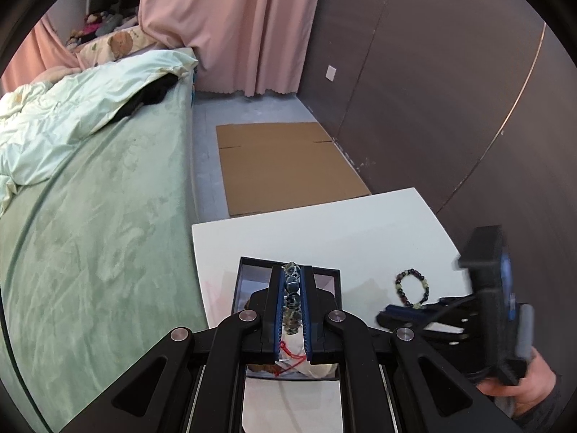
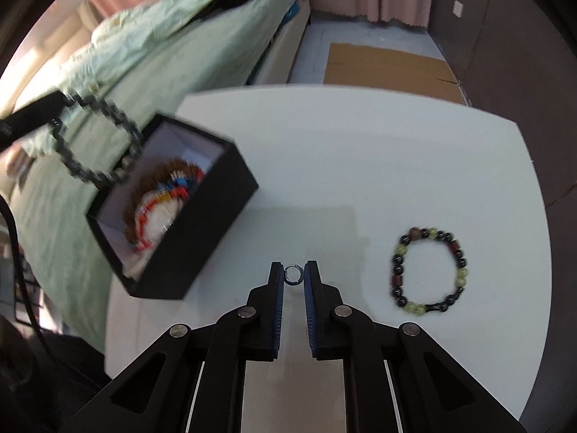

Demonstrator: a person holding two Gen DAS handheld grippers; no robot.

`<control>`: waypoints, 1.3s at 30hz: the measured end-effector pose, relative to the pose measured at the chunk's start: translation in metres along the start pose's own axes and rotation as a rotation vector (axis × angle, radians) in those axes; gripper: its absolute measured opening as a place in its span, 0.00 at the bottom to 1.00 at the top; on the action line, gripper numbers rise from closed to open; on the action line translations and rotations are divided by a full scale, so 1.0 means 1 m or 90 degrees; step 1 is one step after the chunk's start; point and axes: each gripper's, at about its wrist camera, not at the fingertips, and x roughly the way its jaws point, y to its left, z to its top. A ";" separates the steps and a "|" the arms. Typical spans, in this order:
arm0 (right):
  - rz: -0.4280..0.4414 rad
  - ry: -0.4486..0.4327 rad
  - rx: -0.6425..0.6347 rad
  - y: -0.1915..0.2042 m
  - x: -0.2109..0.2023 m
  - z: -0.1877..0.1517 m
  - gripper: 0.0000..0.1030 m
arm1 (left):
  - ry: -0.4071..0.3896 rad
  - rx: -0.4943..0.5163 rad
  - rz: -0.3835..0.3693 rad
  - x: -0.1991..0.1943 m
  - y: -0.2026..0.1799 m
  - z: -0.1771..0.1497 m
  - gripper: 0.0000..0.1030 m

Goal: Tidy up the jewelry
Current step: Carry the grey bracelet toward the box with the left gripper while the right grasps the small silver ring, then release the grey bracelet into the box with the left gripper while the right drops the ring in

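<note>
My left gripper (image 1: pixel 291 271) is shut on a dark blue-grey beaded bracelet (image 1: pixel 291 299) and holds it above the open black jewelry box (image 1: pixel 326 271). In the right wrist view the same bracelet (image 2: pixel 97 137) hangs over the box (image 2: pixel 202 213), which holds brown and multicoloured beaded pieces (image 2: pixel 162 198). My right gripper (image 2: pixel 294 270) is shut on a small silver ring (image 2: pixel 293 275) just above the white table (image 2: pixel 360 151). A green, black and red beaded bracelet (image 2: pixel 429 270) lies on the table to its right and also shows in the left wrist view (image 1: pixel 413 287).
A bed with a green sheet (image 1: pixel 90 234) runs along the table's left side. Flattened cardboard (image 1: pixel 285 166) lies on the floor beyond the table. A dark panelled wall (image 1: pixel 432 90) stands at the right.
</note>
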 end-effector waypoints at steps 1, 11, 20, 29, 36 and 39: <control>0.007 -0.008 0.005 -0.001 -0.004 0.001 0.12 | 0.003 -0.003 -0.005 0.002 0.001 0.000 0.09; 0.125 -0.110 0.036 0.007 -0.039 0.015 0.12 | -0.021 -0.062 -0.020 0.001 0.026 -0.006 0.70; 0.184 -0.131 0.038 0.037 -0.031 0.036 0.12 | -0.051 -0.075 -0.012 -0.015 0.039 -0.007 0.70; 0.192 -0.112 0.037 0.048 -0.011 0.050 0.15 | -0.043 -0.082 -0.006 -0.014 0.049 -0.014 0.70; 0.181 -0.120 0.062 0.038 -0.018 0.045 0.48 | -0.039 -0.081 -0.003 -0.012 0.049 -0.015 0.70; 0.185 -0.117 0.074 0.027 -0.028 0.038 0.48 | -0.039 -0.068 0.001 -0.011 0.044 -0.016 0.70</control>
